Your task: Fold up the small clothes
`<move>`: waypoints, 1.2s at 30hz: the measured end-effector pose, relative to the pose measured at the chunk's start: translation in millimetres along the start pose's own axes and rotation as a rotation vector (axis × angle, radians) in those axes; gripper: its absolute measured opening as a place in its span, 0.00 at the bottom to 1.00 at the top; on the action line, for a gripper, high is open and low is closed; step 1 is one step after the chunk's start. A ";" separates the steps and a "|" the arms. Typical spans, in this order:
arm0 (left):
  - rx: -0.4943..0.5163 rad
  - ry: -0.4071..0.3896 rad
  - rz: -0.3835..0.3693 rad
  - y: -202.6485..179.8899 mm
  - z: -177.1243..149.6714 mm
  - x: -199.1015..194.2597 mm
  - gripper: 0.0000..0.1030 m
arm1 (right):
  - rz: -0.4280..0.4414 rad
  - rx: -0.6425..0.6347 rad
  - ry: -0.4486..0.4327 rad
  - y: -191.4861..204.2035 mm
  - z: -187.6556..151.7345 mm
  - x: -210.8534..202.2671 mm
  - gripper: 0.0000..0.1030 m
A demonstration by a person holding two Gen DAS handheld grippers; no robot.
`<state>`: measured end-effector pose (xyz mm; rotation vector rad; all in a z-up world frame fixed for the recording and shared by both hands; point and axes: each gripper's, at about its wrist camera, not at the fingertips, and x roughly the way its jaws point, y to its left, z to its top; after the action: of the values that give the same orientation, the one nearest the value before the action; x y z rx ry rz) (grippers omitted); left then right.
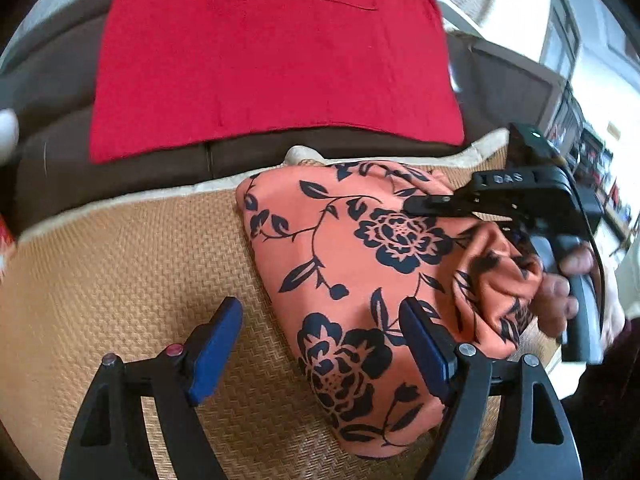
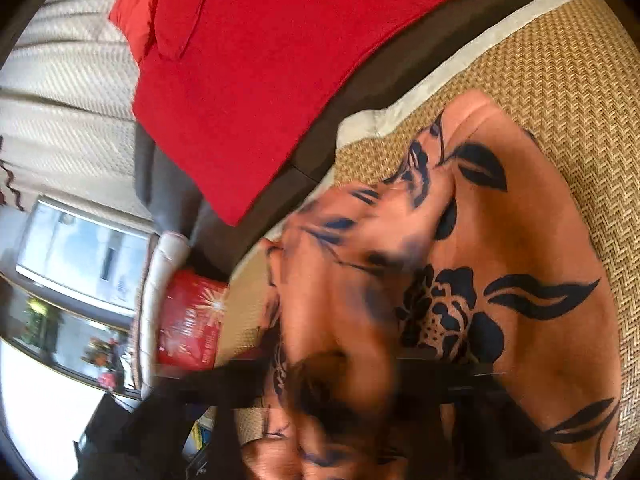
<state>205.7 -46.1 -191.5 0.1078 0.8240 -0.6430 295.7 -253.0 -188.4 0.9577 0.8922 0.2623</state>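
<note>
Orange cloth with black flowers and leaves, lying partly folded on a woven straw mat; seen again close up from the right wrist, much blurred in the middle of that view.

At the cloth's right edge, the right gripper, black, held by a hand; fabric bunched up just under it. Cannot tell whether its jaws are closed on the cloth or only touching it. Raised letters "DAS" readable on the gripper's body, and a small green light on its top.

At the cloth's near edge, the left gripper with blue pads, spread wide, holding nothing; one pad over the cloth, the other over the bare mat.

Beyond the cloth, past the mat's pale border, a red garment spread flat on a brown sofa, well apart from the cloth.

Left of the cloth in the right wrist view, a red packet with white writing, too blurred to read, and near it a window.
</note>
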 end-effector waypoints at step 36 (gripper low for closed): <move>0.098 0.034 -0.004 -55.0 -10.6 55.1 0.80 | -0.198 -0.155 -0.047 9.7 -11.4 -12.4 0.24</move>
<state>195.1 -114.0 -229.6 0.2067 0.8258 -0.6871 281.0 -247.5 -177.0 0.7234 0.9032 0.1369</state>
